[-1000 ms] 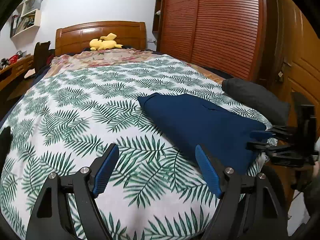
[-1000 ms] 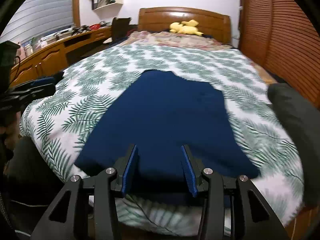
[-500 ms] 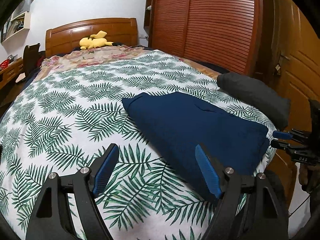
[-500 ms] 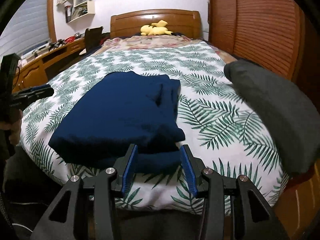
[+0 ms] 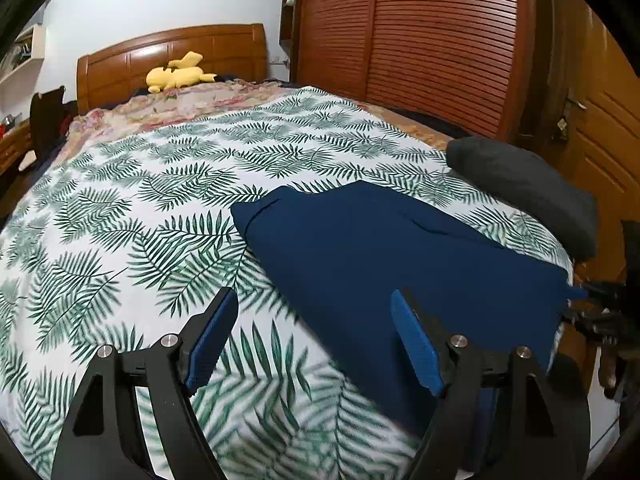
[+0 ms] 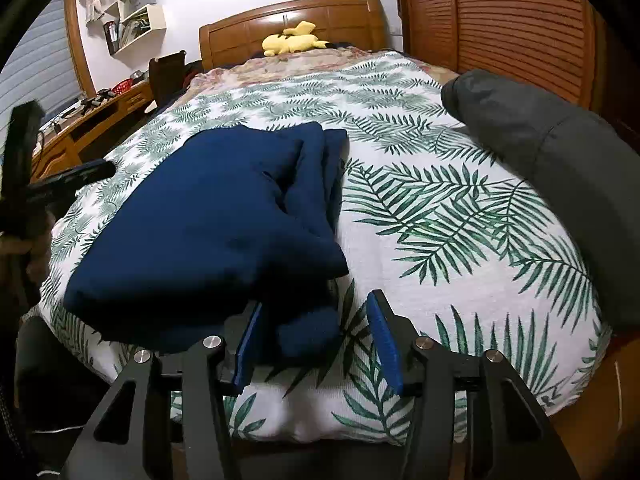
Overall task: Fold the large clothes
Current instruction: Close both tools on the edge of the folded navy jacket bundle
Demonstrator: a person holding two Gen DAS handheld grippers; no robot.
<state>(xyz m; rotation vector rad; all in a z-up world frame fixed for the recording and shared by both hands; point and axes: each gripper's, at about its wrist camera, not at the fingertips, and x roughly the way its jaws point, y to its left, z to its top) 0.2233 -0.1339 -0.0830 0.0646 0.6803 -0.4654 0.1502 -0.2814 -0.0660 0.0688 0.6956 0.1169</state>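
Note:
A navy blue garment (image 5: 392, 256) lies folded on the leaf-print bedspread (image 5: 140, 208) near the foot of the bed; it also shows in the right wrist view (image 6: 208, 224). My left gripper (image 5: 312, 340) is open and empty, with its right finger over the garment's near left edge. My right gripper (image 6: 316, 340) is open at the garment's near right corner, with a fold of the cloth lying between the jaws, not clamped. The right gripper's tips also show at the right edge of the left wrist view (image 5: 596, 308).
A dark grey folded garment (image 6: 552, 136) lies at the bed's right edge. A yellow plush toy (image 5: 176, 76) sits by the wooden headboard (image 5: 172, 56). A slatted wardrobe (image 5: 420, 40) stands on the right, a desk (image 6: 88, 120) and shelves on the left.
Both grippers have shifted sideways and pulled back toward the foot of the bed. The right gripper now sits at the garment's right corner instead of over its middle.

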